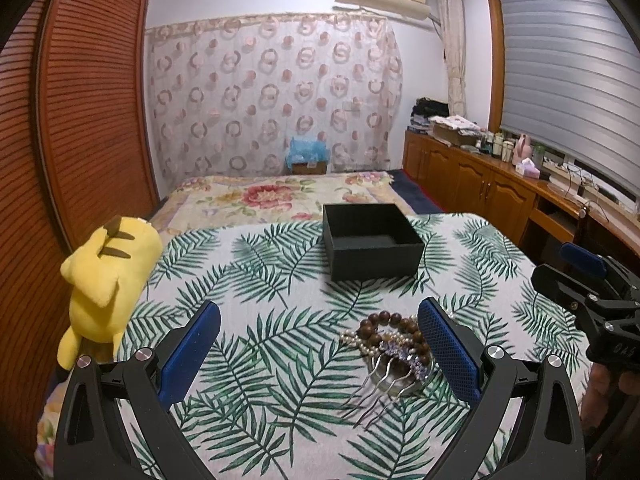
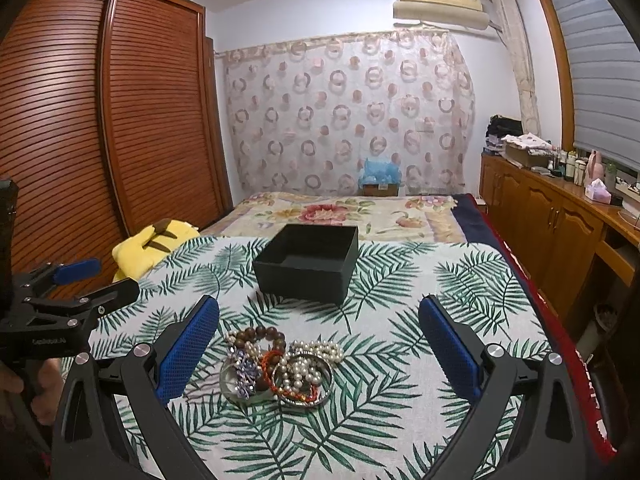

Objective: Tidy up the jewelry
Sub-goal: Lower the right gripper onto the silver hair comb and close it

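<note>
A leaf-print cloth-covered table [image 2: 460,280] carries an open black box [image 2: 308,264] and a jewelry pile [image 2: 280,364].

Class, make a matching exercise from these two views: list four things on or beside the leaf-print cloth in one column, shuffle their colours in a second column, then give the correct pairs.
Things
1. box
2. soft toy
3. pearl necklace
4. bead bracelet

Colours
A. brown
B. white
C. black
D. yellow

Pairs: 1-C, 2-D, 3-B, 4-A
</note>
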The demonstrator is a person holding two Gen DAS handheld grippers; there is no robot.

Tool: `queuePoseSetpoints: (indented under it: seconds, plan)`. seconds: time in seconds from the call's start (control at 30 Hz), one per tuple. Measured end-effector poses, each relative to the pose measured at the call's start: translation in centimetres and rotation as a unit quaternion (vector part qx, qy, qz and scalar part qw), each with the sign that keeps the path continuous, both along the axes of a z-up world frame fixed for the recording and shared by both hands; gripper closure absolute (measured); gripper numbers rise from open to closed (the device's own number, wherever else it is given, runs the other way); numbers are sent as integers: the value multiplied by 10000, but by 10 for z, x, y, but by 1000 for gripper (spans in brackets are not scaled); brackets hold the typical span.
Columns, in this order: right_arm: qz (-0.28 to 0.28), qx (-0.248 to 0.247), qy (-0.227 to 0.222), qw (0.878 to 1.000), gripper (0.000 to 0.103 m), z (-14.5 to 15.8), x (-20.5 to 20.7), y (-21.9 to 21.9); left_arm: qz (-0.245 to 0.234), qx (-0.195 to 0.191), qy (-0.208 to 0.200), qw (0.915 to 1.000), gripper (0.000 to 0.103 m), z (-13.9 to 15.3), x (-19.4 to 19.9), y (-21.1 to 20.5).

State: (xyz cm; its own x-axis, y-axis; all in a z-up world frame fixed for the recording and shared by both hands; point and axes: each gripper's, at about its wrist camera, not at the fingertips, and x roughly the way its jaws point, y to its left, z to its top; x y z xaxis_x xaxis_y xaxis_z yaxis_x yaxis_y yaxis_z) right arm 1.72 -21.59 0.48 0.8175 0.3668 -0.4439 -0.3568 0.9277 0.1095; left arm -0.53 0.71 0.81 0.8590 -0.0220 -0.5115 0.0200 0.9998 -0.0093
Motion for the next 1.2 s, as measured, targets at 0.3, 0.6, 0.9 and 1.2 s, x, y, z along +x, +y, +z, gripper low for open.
queuePoseSetpoints:
  seconds: [0.3, 0.6, 0.9, 1.2]
  plan:
    - [160, -78, 161, 9997, 2, -16, 3, -5, -54, -9, 238, 9997, 8, -25, 7, 8]
    - [557, -295, 517, 9967, 9, -39, 7, 4, -217, -32, 534, 9983, 8, -45, 17, 11]
    - [1148, -596, 1232, 9839, 40, -79, 26, 26, -368, -42, 898, 9953, 8, -66, 25, 11]
    - [1534, -856, 1411, 9743, 69, -90, 43, 51, -453, -64, 1208, 9916, 8, -84, 30, 13]
